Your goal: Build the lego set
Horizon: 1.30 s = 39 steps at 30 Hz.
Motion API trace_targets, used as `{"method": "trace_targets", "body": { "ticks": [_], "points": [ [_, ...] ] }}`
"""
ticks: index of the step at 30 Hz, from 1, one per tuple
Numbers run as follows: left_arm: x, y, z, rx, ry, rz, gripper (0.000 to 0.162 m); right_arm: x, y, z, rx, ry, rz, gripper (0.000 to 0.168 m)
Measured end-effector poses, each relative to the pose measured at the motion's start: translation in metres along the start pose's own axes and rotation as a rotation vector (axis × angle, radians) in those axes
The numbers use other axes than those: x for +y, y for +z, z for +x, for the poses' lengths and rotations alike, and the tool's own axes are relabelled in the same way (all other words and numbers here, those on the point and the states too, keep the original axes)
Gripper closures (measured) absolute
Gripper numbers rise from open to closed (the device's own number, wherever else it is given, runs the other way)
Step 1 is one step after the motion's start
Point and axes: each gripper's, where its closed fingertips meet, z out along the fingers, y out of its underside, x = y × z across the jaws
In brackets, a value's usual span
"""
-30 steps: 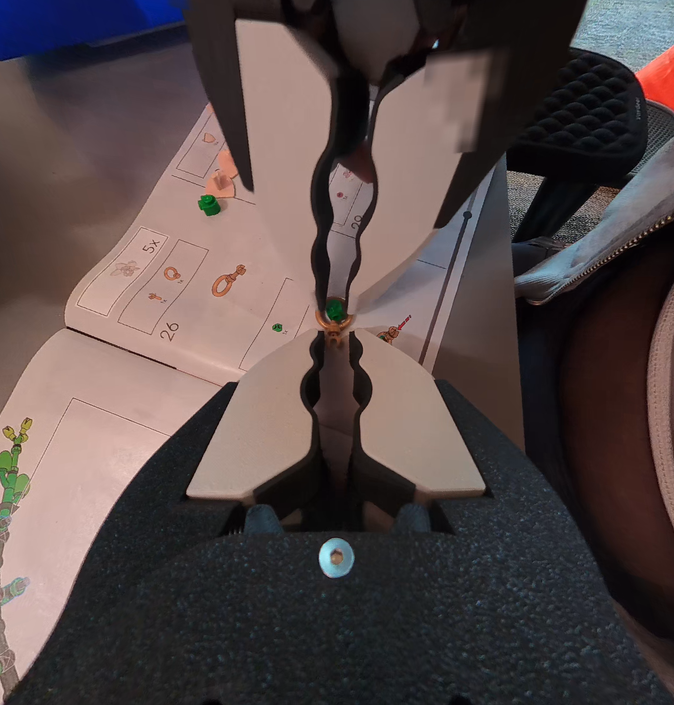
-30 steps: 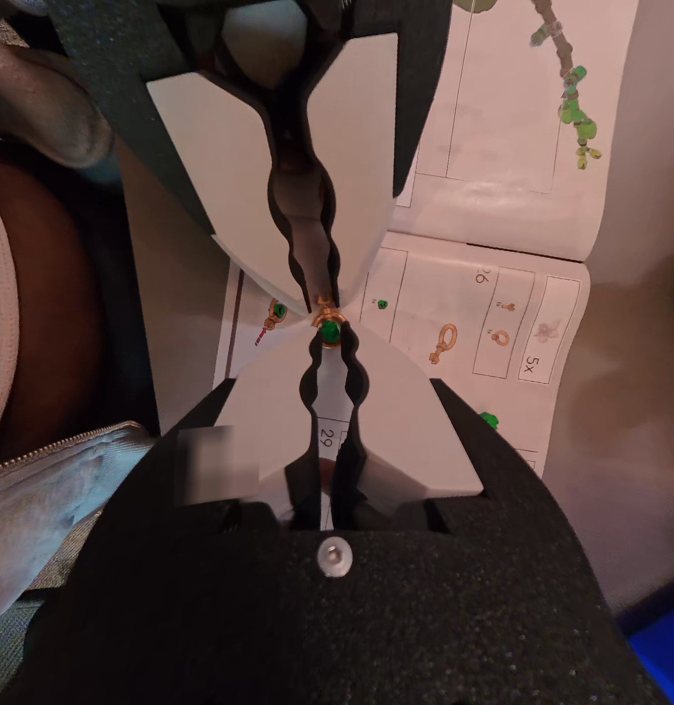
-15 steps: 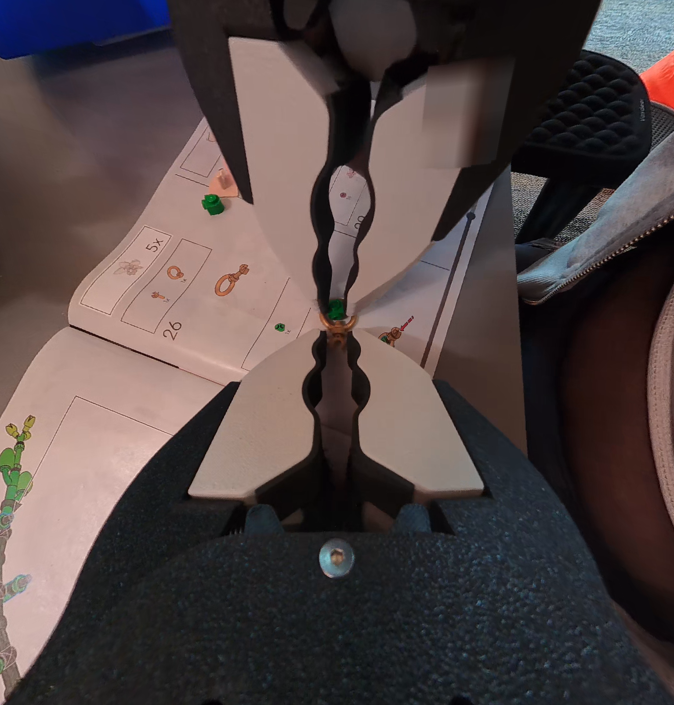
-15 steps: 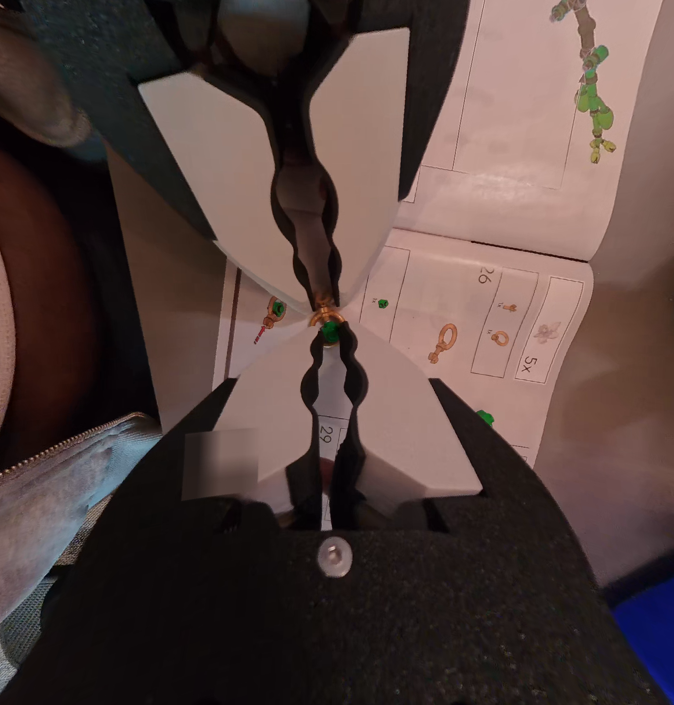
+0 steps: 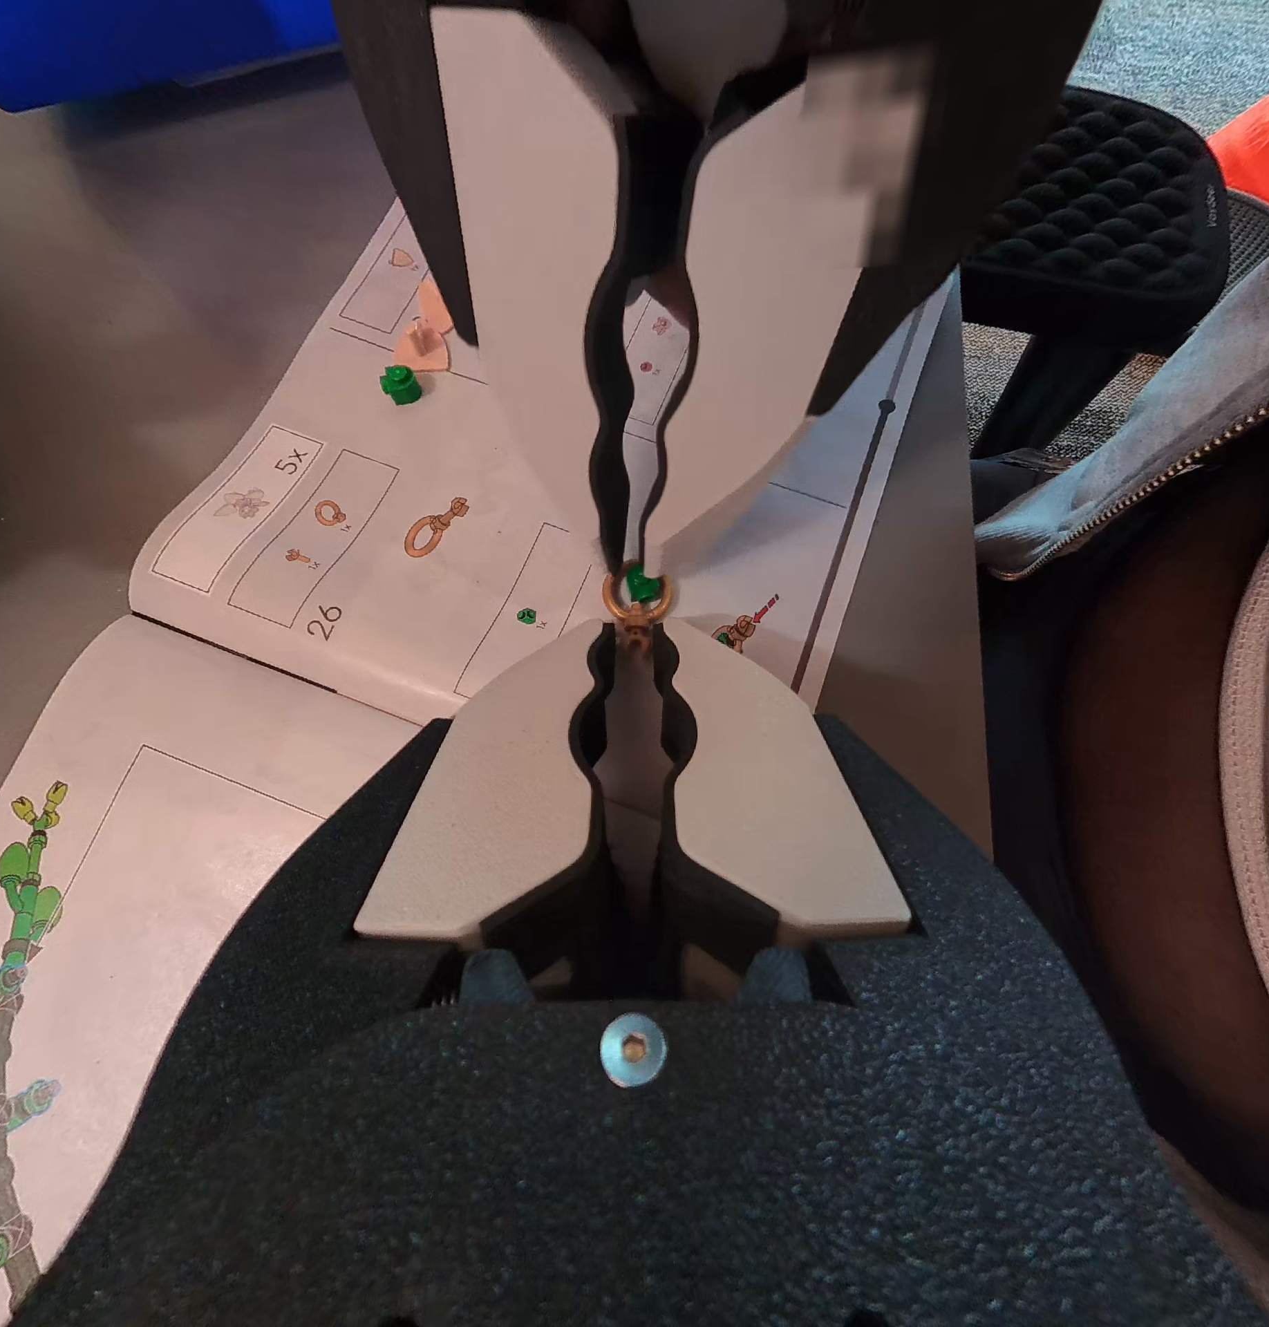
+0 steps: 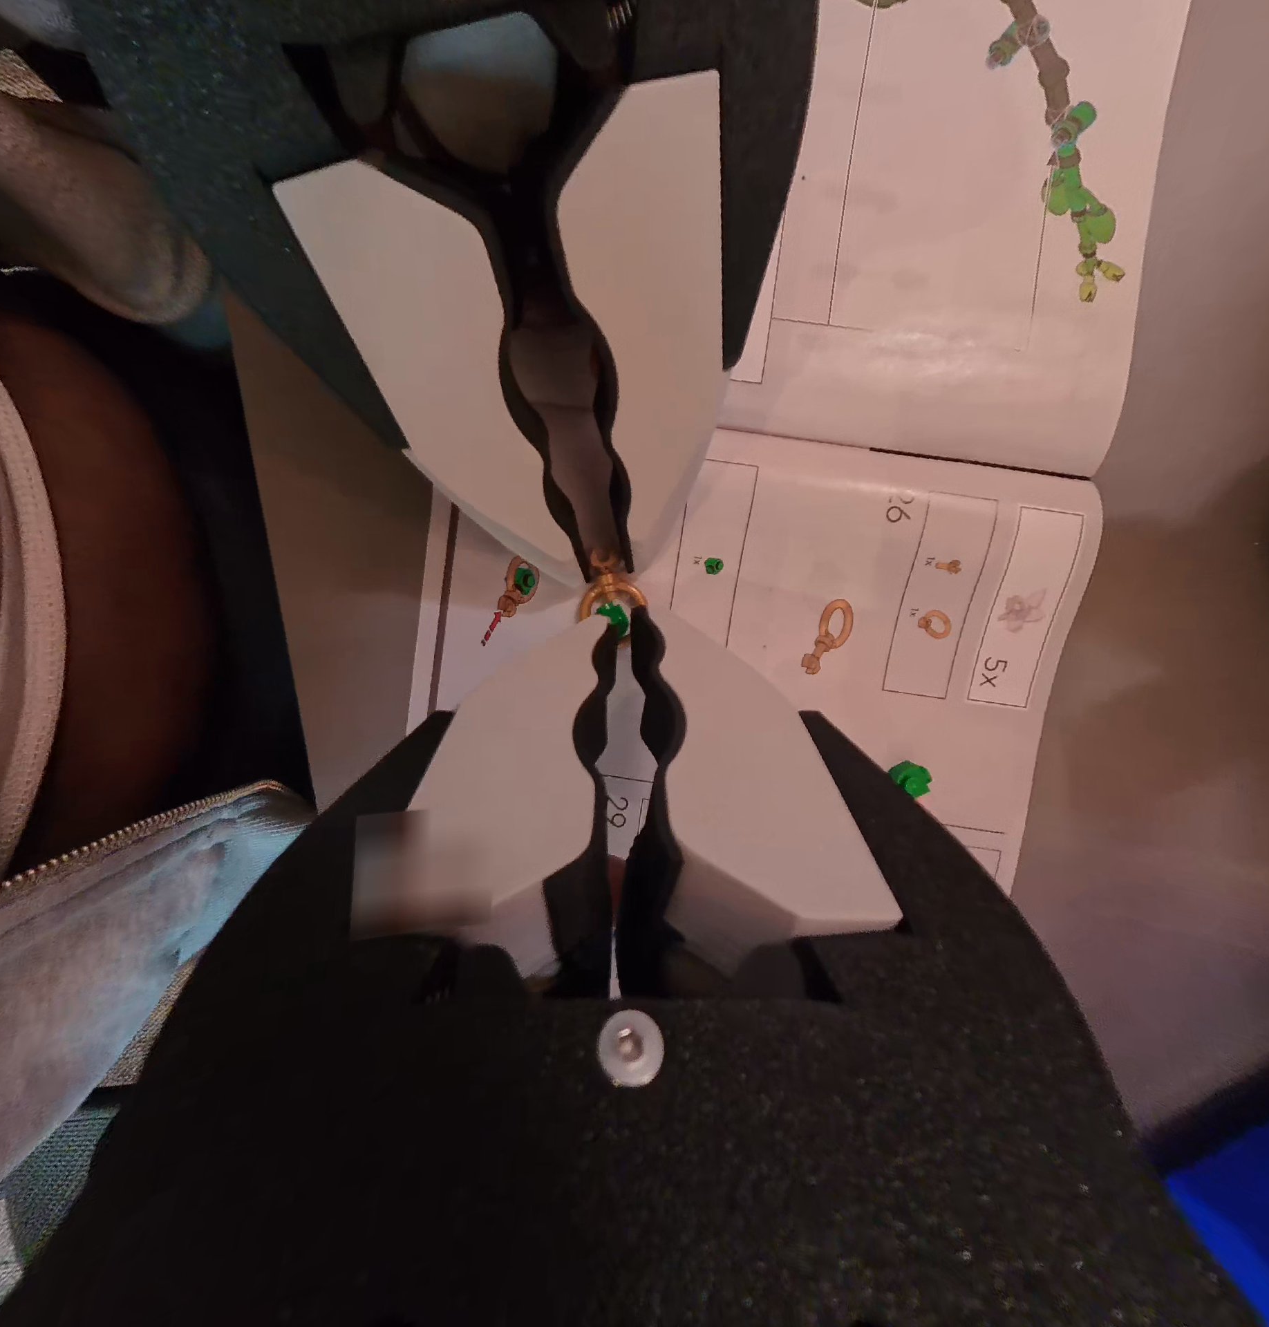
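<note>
My left gripper (image 5: 635, 635) is shut on the stem of a small gold ring piece (image 5: 635, 602), held above the open instruction booklet (image 5: 272, 589). My right gripper (image 6: 619, 626) is shut on a tiny green stud (image 6: 612, 616). The two grippers meet tip to tip. The green stud (image 5: 642, 581) sits in the ring's hole. In the right wrist view the gold ring (image 6: 610, 597) stands just in front of my fingertips, with the left gripper (image 6: 606, 564) coming down from the top.
A loose green stud (image 5: 400, 385) and pale pink petal pieces (image 5: 423, 337) lie on the booklet's far page. A blue bin (image 5: 114, 43) is at the far left. A black chair (image 5: 1091, 208) and a person's lap with a grey jacket (image 5: 1134, 474) are at the right.
Both grippers stay shut and tip to tip. The green stud has pushed a little further into the gold ring, and the pair has shifted slightly over the booklet.
</note>
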Motion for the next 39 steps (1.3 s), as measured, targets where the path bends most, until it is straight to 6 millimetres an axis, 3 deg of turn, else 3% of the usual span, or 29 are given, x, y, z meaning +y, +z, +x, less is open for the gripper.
{"method": "trace_targets", "body": {
  "ticks": [16, 28, 39],
  "points": [
    [0.0037, -0.0029, -0.0003, -0.025, -0.009, -0.053, 0.152, 0.0006, 0.0035, -0.0007, 0.037, 0.076, 0.005, 0.165],
    [0.0011, -0.0029, 0.0081, 0.058, -0.183, -0.021, 0.153, 0.0029, 0.0029, -0.0007, 0.093, 0.153, 0.053, 0.165],
    [-0.0001, -0.0010, 0.0069, -0.013, -0.211, 0.002, 0.154, 0.0037, 0.0027, -0.0011, 0.104, 0.150, 0.041, 0.165]
  ]
}}
